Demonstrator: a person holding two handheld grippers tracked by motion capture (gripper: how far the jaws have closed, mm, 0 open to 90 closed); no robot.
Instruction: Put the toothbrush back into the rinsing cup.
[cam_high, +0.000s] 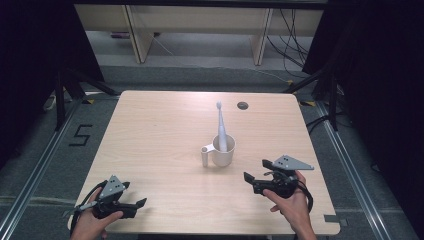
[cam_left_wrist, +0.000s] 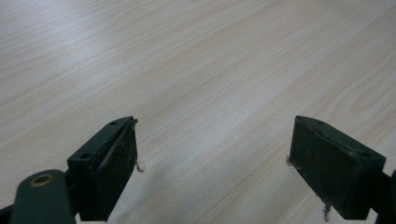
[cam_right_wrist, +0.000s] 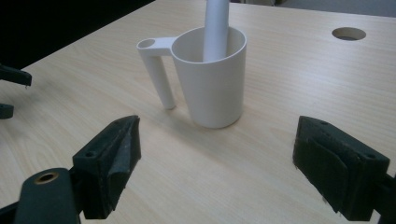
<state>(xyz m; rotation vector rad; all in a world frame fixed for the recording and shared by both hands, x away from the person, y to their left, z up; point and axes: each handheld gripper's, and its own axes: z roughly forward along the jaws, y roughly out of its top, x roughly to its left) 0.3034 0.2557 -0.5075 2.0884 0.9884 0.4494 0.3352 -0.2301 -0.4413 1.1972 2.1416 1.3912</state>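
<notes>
Light wood table (cam_high: 160, 140) is topped by a white cup (cam_high: 223, 151) with a toothbrush (cam_high: 220, 125) stood inside. Left gripper (cam_high: 134, 200) and right gripper (cam_high: 257, 170) are both held spread wide, nothing grasped.

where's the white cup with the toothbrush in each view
High view: the white cup stands right of the table's middle, its handle to the left, ahead of the right hand-held gripper.
Left gripper view: bare table top ahead of the open jaws; no cup here.
Right gripper view: upper middle, the cup beyond the open jaws.
Shared landmark: the round hole in the table.
</notes>
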